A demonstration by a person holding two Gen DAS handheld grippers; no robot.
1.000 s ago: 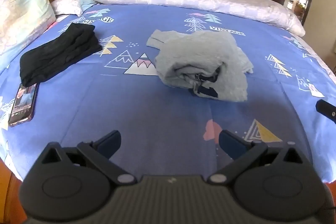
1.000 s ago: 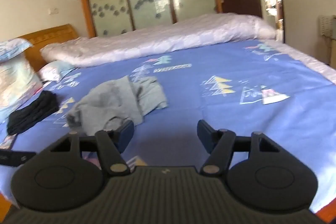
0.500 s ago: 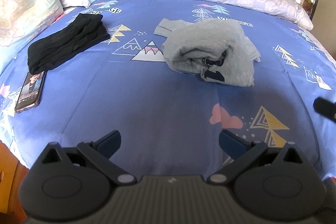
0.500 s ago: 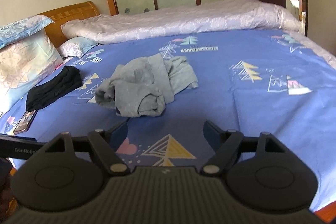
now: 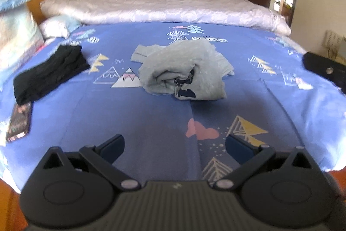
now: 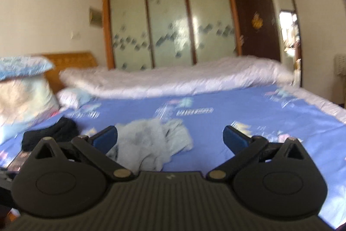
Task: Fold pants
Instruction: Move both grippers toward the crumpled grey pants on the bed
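A crumpled pair of grey pants point(image 5: 183, 70) lies in a heap in the middle of the blue patterned bed sheet point(image 5: 151, 122). My left gripper point(image 5: 174, 144) hangs over the near part of the sheet, well short of the heap, open with nothing between its fingers. In the right wrist view the same grey pants point(image 6: 151, 142) lie beyond my right gripper point(image 6: 170, 138), whose jaws are opening wide and hold nothing. Part of the right gripper's black body point(image 5: 324, 70) shows at the right edge of the left wrist view.
Folded black pants point(image 5: 52, 70) lie at the left on the sheet, with a phone point(image 5: 19, 120) near the bed's left edge. Pillows point(image 5: 17, 36) and a wooden headboard stand at the far left. A rolled white quilt point(image 5: 164, 10) runs along the far side before wardrobe doors point(image 6: 170, 23).
The right gripper's jaws have spread wider and its view has tipped up toward the wardrobe. The left gripper has drawn back a little and tilted up; the grey pants have not moved.
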